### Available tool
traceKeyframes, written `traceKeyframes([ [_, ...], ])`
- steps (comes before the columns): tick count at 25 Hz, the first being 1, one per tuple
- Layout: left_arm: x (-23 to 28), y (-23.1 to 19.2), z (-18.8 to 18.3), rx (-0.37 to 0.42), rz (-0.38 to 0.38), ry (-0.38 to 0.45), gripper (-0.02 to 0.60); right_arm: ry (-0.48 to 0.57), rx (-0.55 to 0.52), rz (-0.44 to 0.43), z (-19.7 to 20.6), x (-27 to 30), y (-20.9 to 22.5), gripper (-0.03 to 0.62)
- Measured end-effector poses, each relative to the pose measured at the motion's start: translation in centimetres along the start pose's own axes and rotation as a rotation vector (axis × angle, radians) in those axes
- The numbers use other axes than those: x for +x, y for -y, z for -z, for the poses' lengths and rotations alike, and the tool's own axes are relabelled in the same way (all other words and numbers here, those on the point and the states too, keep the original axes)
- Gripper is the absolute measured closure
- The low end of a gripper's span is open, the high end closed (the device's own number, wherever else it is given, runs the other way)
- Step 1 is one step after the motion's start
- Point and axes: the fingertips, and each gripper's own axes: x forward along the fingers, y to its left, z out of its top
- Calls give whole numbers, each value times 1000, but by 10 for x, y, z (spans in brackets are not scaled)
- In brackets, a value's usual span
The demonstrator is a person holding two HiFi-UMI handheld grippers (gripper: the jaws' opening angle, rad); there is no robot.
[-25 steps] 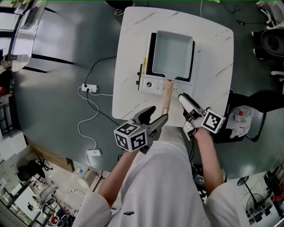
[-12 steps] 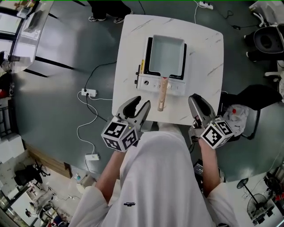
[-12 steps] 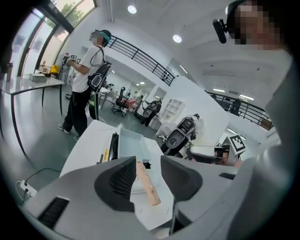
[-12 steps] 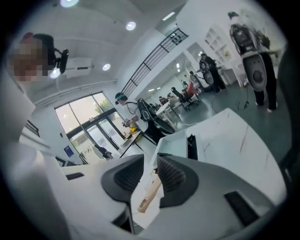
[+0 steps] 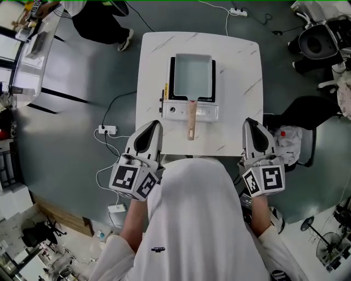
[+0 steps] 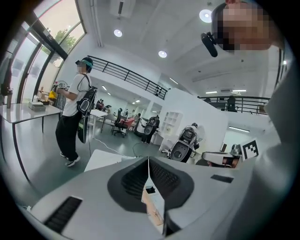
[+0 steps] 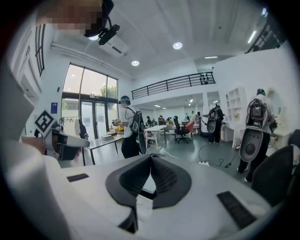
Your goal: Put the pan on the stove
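Observation:
A pale rectangular pan [image 5: 192, 76] with a wooden handle [image 5: 191, 122] sits on the white portable stove [image 5: 204, 112] on the white table [image 5: 241, 71]. The handle points toward me. My left gripper [image 5: 153, 125] is at the table's near left corner, well left of the handle, shut with nothing in it. My right gripper [image 5: 250, 122] is at the near right corner, also shut and empty. In the left gripper view the left gripper [image 6: 149, 161] has its pads pressed together. The right gripper [image 7: 151, 159] looks the same in its own view.
A power strip [image 5: 108, 130] with cables lies on the floor left of the table. A dark chair [image 5: 299, 118] with a bag stands just right of my right gripper. Another person [image 5: 98, 16] stands beyond the table's far left corner. Office chairs stand at the top right.
Both grippers have drawn back from the pan handle toward me and spread apart to the table's near corners. Their jaws went from open to shut. The pan stays on the stove.

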Motion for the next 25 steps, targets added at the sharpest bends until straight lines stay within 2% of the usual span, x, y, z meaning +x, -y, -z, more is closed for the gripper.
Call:
traceKeyframes([
  [7, -3, 7, -7, 52, -6, -2, 572, -21, -17, 19, 11, -2, 1, 588],
  [25, 2, 2, 14, 51, 3, -57, 577, -36, -33, 17, 13, 1, -3, 589],
])
